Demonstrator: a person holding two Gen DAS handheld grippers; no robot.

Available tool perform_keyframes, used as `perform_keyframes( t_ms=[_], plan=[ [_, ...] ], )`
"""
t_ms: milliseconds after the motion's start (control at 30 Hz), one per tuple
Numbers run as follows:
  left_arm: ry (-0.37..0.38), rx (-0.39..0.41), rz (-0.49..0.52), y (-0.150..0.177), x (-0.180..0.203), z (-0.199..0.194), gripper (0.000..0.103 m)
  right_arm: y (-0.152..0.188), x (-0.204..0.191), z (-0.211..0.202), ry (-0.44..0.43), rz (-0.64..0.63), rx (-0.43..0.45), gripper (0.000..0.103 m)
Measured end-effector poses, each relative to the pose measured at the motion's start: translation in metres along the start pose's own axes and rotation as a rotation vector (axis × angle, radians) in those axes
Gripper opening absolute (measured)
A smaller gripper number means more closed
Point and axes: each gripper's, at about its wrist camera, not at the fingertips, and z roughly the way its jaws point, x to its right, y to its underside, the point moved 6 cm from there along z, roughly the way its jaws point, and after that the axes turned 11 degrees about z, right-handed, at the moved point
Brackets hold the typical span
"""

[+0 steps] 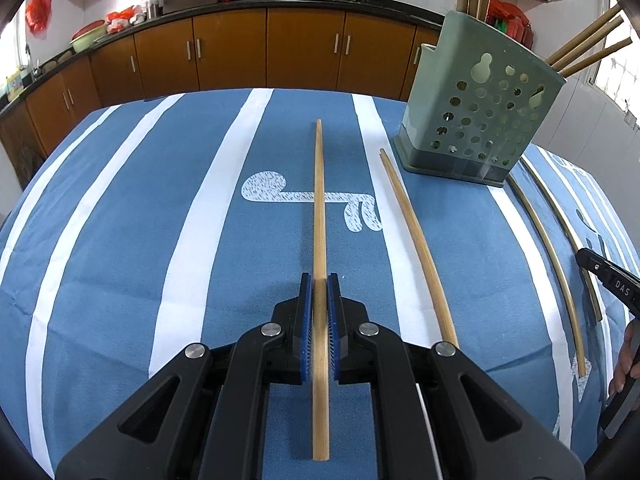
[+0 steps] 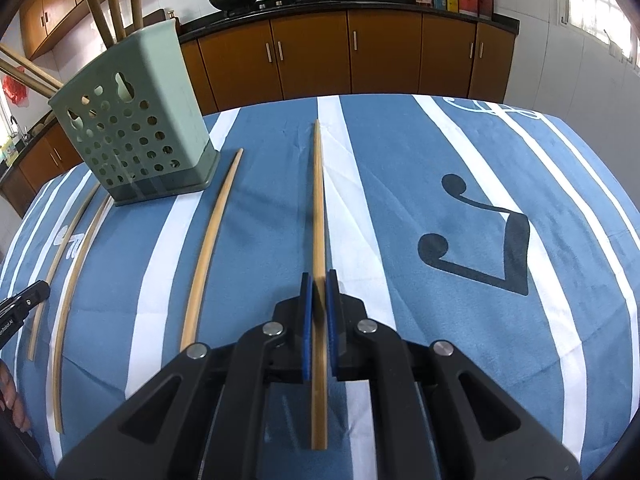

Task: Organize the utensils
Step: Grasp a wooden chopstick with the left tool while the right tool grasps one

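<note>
My left gripper (image 1: 319, 280) is shut on a bamboo chopstick (image 1: 319, 200) that points straight ahead over the blue striped tablecloth. My right gripper (image 2: 319, 278) is shut on another bamboo chopstick (image 2: 318, 200), also pointing ahead. A green perforated utensil holder (image 1: 476, 116) stands at the far right in the left wrist view and at the far left in the right wrist view (image 2: 132, 132); several chopsticks stick out of its top. Loose chopsticks lie on the cloth: one (image 1: 418, 240) right of my left gripper, one (image 2: 210, 248) left of my right gripper.
Two more loose chopsticks (image 2: 74, 276) lie beside the holder. The other gripper's tip shows at the frame edge (image 1: 608, 276) (image 2: 24, 300). The table edge (image 1: 280, 90) is ahead; brown kitchen cabinets (image 1: 240, 48) with woks on the counter stand behind.
</note>
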Motion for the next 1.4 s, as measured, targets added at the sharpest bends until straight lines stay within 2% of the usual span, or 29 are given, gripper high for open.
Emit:
perform_keyframes(
  t_ms=[633,800,967,1100,1167,1400],
  plan=[
    [0.008,0.003,-0.005,0.0,-0.001,0.0,0.01,0.0,0.002,0.0,-0.008,0.006,-0.002,0.008],
    [-0.008,-0.005,0.053,0.006,0.008,-0.005,0.012,0.009,0.003,-0.008,-0.008,-0.007,-0.004,0.008],
    [-0.002,-0.006,0.061,0.012,0.011,-0.009,0.012,0.012,0.006,-0.011,-0.019,0.001,-0.006,0.008],
    [-0.002,-0.013,0.081,0.011,0.011,-0.01,0.008,0.012,0.006,-0.014,-0.018,-0.003,-0.006,0.008],
    [0.028,-0.022,0.058,0.011,0.008,-0.012,0.007,0.011,0.006,-0.022,-0.03,0.005,0.013,0.008],
    [0.041,0.034,0.048,0.002,0.004,-0.036,0.007,-0.006,0.004,-0.06,-0.072,0.004,0.105,0.008]
  ],
)
